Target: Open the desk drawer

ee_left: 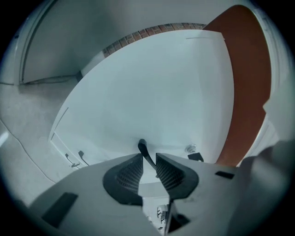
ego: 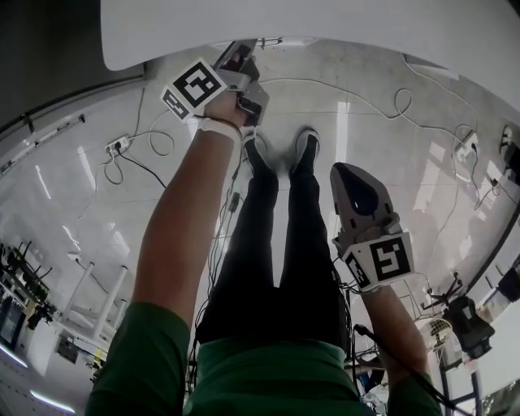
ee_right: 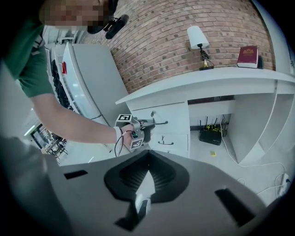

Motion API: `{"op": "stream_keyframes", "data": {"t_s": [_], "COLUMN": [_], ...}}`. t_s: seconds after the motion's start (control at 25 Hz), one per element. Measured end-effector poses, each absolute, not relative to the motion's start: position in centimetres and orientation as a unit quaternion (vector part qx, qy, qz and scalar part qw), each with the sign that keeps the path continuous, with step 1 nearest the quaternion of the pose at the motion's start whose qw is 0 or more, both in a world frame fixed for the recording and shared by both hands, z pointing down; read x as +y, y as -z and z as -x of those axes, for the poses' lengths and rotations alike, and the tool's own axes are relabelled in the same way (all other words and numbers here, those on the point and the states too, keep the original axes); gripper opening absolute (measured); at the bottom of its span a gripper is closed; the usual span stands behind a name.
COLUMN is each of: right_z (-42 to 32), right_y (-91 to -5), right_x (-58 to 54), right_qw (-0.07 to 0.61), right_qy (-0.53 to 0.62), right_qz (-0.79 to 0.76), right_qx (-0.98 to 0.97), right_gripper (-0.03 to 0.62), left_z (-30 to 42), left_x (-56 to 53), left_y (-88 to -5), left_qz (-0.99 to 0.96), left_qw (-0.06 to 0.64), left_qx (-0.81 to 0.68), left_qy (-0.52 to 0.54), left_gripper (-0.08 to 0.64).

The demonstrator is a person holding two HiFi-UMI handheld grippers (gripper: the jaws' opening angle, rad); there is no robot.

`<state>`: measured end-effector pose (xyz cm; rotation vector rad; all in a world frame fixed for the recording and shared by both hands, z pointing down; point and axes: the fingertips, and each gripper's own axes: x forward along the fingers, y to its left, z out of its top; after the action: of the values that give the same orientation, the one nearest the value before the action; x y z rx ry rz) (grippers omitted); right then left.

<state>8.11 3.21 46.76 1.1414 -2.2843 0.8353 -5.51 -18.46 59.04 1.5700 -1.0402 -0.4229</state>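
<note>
The white desk (ee_right: 207,78) has a drawer stack under its left end. The top drawer front (ee_left: 152,92) carries a thin dark handle (ee_left: 143,148). My left gripper (ee_left: 147,157) is shut on that handle, and the bar runs slantwise between both pads. From the right gripper view, the left gripper (ee_right: 138,130) is held level at the drawer, and the handle (ee_right: 159,123) sticks out past it. From above, the left gripper (ego: 237,58) reaches under the desktop edge (ego: 325,24). My right gripper (ego: 348,175) hangs low beside the person's right leg. Its jaws (ee_right: 146,162) are shut on nothing.
A lower drawer (ee_right: 167,143) sits under the gripped one, and a small lock (ee_left: 190,148) is right of the handle. A lamp (ee_right: 197,39) and a book (ee_right: 248,56) stand on the desk, with a router (ee_right: 209,134) beneath. Cables (ego: 398,101) and a power strip (ego: 118,146) lie on the floor.
</note>
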Motion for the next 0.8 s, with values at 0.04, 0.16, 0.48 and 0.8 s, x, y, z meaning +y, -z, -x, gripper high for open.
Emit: {"op": "stream_keyframes", "data": {"t_s": [0.04,0.16,0.48,0.8], "right_z": [-8.0,-7.5,-7.7,-7.0], "right_y": [-47.1,-47.5,-47.0,-47.8], "right_x": [3.3,2.8,1.6,2.4], "right_qw": [0.227,0.228,0.223,0.225], "right_qy": [-0.304,-0.299,-0.294,-0.304], "right_qz": [-0.412,-0.404,-0.406,-0.394], "right_qx": [-0.829,-0.834,-0.836,-0.838], "right_gripper": [0.000,0.000,0.000,0.000], "left_z": [5.5,5.8,6.1,5.2], "left_x": [-18.5,-18.6,-18.2,-13.5], "left_y": [-59.0,-59.0,-58.6,-59.1], "left_qz": [-0.670,-0.669,-0.655,-0.669], "left_qw": [0.569,0.568,0.572,0.582], "left_qx": [-0.440,-0.437,-0.442,-0.418], "left_qy": [0.185,0.198,0.219,0.196], "left_gripper": [0.078,0.067,0.046,0.005]}}
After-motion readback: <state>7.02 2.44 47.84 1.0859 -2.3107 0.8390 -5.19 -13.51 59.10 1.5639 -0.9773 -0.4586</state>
